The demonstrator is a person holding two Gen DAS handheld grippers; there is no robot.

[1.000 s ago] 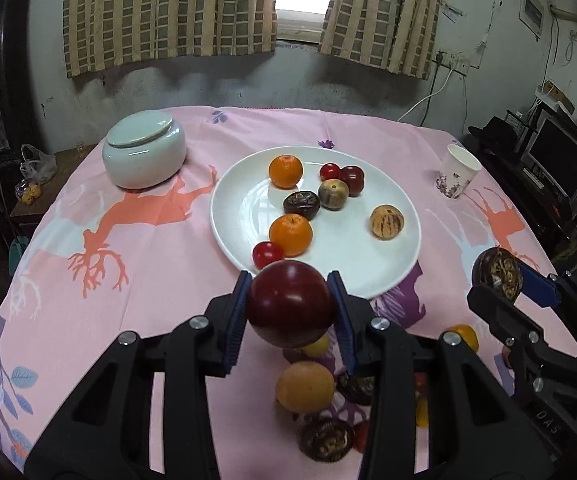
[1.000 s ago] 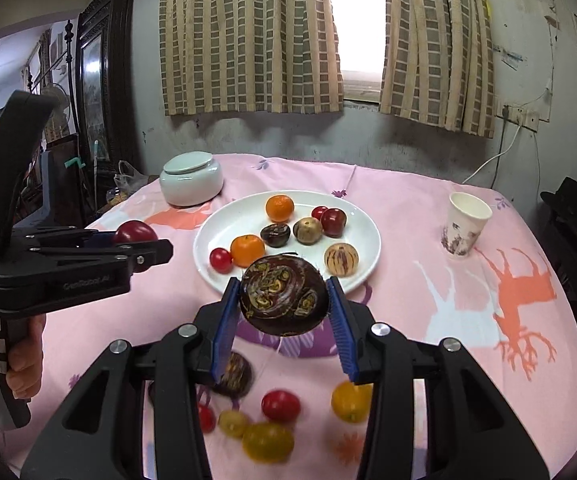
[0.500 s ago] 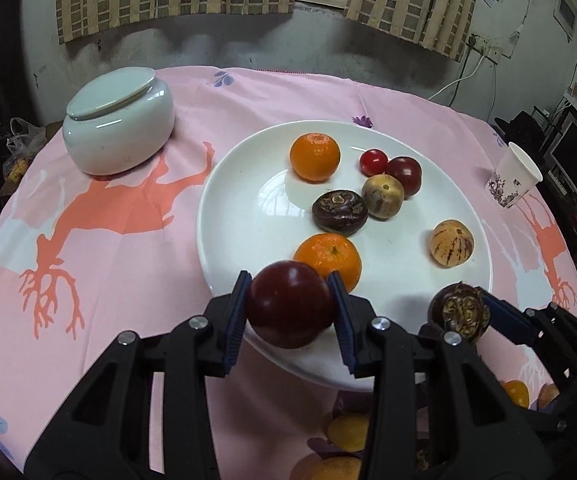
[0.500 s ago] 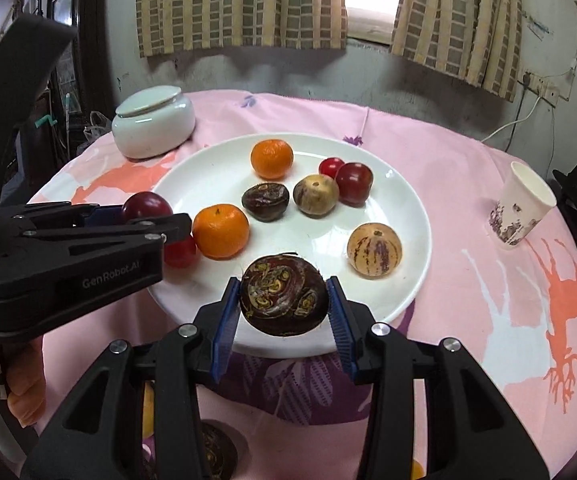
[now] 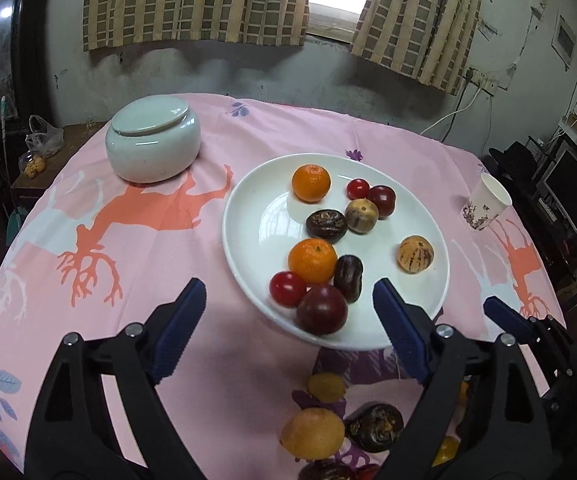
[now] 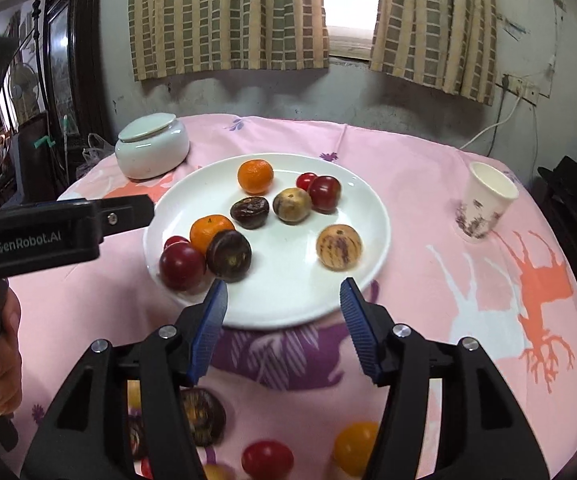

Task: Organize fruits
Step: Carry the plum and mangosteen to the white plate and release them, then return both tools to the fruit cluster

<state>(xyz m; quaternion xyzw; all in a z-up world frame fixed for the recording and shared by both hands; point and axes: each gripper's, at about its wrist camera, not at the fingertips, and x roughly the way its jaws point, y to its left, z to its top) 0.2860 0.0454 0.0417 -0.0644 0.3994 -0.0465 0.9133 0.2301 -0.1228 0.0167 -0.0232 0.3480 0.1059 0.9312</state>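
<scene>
left gripper (image 5: 284,324) jaws just opened, empty | dark red plum (image 5: 322,309) now on plate (image 5: 248,216) | right gripper (image 6: 282,324) jaws just opened, empty | dark purple fruit (image 6: 228,255) released beside plum

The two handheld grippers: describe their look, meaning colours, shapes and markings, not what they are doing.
Both are matte black plastic. The left gripper and the right gripper each have two angular, triangular-framed arms studded with silver screws, ending in blue ribbed pads. Seen from the right wrist view, the left one's side carries white lettering, "GenRobot.AI". No cables show. A bare hand grips its handle; no sleeve is visible.
</scene>
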